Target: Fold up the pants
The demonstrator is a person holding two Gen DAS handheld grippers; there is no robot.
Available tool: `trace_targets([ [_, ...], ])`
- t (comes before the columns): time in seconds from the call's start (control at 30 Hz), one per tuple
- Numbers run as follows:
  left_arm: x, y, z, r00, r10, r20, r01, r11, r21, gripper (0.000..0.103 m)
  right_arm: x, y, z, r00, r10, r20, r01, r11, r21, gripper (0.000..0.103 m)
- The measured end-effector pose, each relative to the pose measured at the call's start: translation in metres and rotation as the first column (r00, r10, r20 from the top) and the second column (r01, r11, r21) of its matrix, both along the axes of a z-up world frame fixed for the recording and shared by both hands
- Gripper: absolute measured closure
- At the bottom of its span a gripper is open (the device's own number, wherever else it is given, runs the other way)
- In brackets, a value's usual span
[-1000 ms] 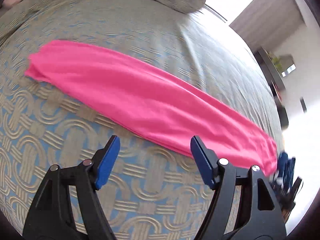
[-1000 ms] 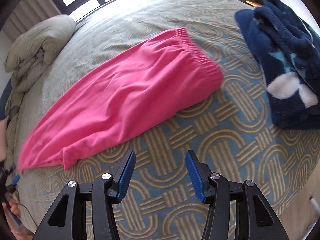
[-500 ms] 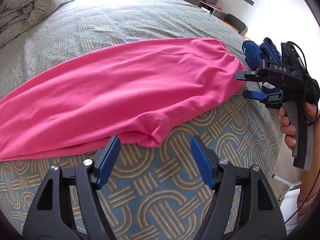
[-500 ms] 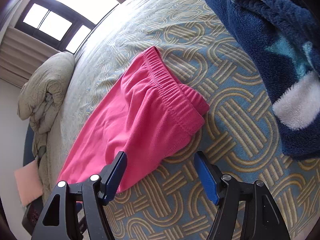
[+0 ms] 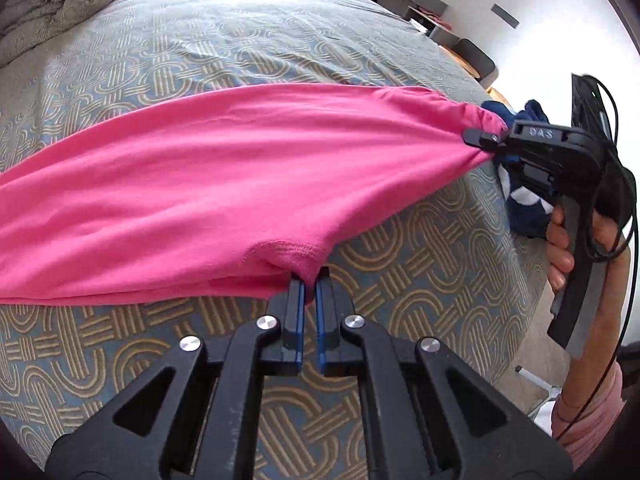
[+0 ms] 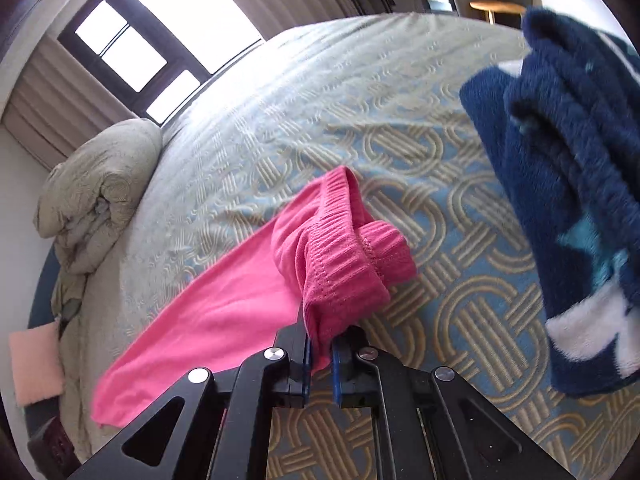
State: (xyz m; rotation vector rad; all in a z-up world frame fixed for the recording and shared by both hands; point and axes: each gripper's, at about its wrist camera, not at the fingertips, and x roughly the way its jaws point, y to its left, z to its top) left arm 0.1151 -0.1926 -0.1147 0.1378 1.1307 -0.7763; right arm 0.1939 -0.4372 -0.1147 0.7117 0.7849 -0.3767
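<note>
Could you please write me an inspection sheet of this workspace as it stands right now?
Surface: bed with a blue and tan patterned cover.
Job's things: pink pants lie lengthwise across the bed; the elastic waistband is bunched and lifted.
Clutter: folded navy fleece beside the waistband; rolled duvet at the far end.
Grippers: left gripper has just closed, shut on the crotch seam at the pants' near edge; right gripper has just closed, shut on the waistband.
Cables: black cable loops around the right gripper's handle.
Surroundings: window, curtains, a shelf unit and a small round wooden table beyond the bed.
</note>
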Motion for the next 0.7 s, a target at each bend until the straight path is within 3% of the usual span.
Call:
trace_targets([
  [0.1, -0.017, -0.007, -0.006, 0.998, -0.062, -0.027, 0.062, 0.998, 0.003, 0.099, -0.002, -0.004, 0.0, 0.999, 0.006, -0.038, -0.008, 0.999, -0.037, 0.096],
  [0.17, -0.019, -0.011, -0.016, 0.995, -0.078, -0.061, 0.079, 0.997, 0.005, 0.1, -0.005, -0.011, -0.019, 0.996, 0.001, -0.093, 0.0, 1.0, 0.016, 0.095],
  [0.23, -0.021, -0.01, -0.025, 0.994, -0.08, -0.073, 0.081, 0.996, 0.02, 0.1, -0.005, -0.014, -0.043, 0.982, 0.009, -0.187, -0.001, 0.999, 0.044, 0.084],
  [0.3, -0.023, -0.005, -0.028, 0.994, -0.07, -0.079, 0.073, 0.997, 0.025, 0.1, -0.014, -0.016, -0.051, 0.989, 0.007, -0.148, 0.001, 0.999, 0.053, 0.08],
  [0.4, -0.015, 0.005, -0.028, 0.997, -0.03, -0.064, 0.032, 0.999, 0.033, 0.099, -0.024, -0.017, -0.043, 0.987, -0.022, -0.161, 0.027, 0.999, 0.03, 0.057],
  [0.43, -0.012, 0.008, -0.027, 0.998, -0.013, -0.057, 0.014, 0.999, 0.031, 0.096, -0.028, -0.02, -0.04, 0.986, -0.039, -0.164, 0.044, 0.999, 0.025, 0.052],
  [0.53, -0.002, 0.015, -0.023, 0.999, 0.026, -0.039, -0.026, 1.0, 0.002, 0.063, -0.033, -0.028, -0.035, 0.99, -0.049, -0.133, 0.058, 0.996, 0.062, 0.051],
  [0.7, 0.004, 0.005, -0.025, 0.996, -0.007, -0.083, 0.004, 0.999, -0.036, 0.059, -0.027, -0.026, -0.037, 0.992, -0.026, -0.126, 0.041, 0.992, 0.118, 0.049],
])
